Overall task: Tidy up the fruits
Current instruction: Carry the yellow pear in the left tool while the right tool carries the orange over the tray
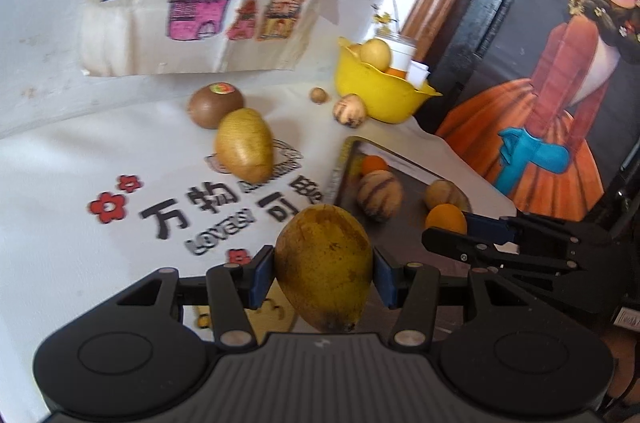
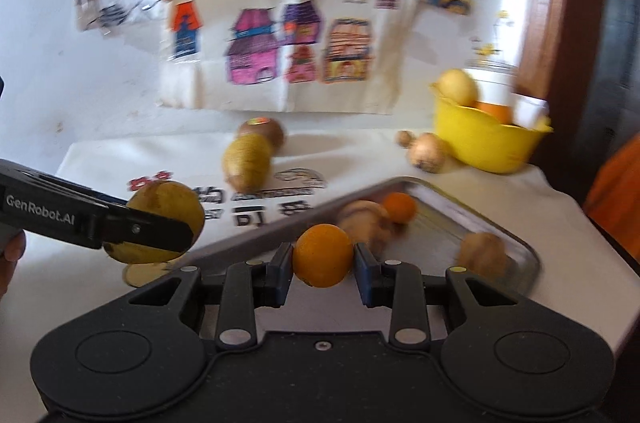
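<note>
Right wrist view reads "GenRobot.AI" in white on the black side of the left tongs (image 2: 160, 229), which clamp a speckled yellow-green mango (image 2: 168, 207) just left of the metal tray (image 2: 516, 247). The right tongs (image 2: 323, 263) are closed on a smooth round orange (image 2: 323, 255) over the tray's near edge, blue pads against both its sides.

Left wrist view shows the mango (image 1: 324, 271) as an oval with brown flecks, pinched between blue pads (image 1: 262, 275), and the white cloth (image 1: 60, 191) on the table, printed with red flowers, Chinese characters and "LOVELY". A brown kiwi (image 1: 215, 103) carries a round red-and-green sticker; its print is too small to read. Just before it lies a tan oval fruit (image 1: 245, 145). The tray (image 1: 340, 167) holds a striped tan fruit (image 1: 379, 195), a small orange and another tan one. Behind stands a wavy-rimmed yellow plastic bowl (image 1: 380, 95) holding fruit. Only this view shows the painted girl in an orange skirt (image 1: 560, 103).
</note>
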The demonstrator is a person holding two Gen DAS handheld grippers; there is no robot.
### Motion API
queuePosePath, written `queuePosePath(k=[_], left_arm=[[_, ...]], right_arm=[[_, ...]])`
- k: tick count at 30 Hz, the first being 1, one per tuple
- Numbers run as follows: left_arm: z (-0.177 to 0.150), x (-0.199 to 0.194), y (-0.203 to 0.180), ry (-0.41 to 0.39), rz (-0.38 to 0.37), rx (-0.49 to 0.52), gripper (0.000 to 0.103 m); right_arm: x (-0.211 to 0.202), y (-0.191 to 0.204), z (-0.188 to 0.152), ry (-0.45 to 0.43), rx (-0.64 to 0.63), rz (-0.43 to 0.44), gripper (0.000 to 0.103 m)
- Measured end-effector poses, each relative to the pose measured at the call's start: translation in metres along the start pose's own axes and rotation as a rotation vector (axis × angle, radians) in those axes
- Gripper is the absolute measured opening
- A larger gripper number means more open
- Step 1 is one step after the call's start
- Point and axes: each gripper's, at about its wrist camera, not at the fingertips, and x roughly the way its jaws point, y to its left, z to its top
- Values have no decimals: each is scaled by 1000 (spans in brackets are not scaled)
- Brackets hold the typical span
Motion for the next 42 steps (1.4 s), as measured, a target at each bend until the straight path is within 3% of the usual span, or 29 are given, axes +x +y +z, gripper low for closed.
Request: queuePosePath(k=[4, 19, 27, 42], left_arm=[[8, 19, -12, 41, -40, 18, 56], [18, 79, -42, 109, -101, 127, 56], [17, 95, -41, 138, -89, 140, 56], [22, 109, -45, 117, -92, 157, 56]], right_arm=[[0, -19, -11, -12, 91, -32, 34], [20, -41, -38, 11, 147, -194, 34], [30, -50, -45, 19, 184, -222, 34], [46, -55, -40, 28, 166, -230, 34]])
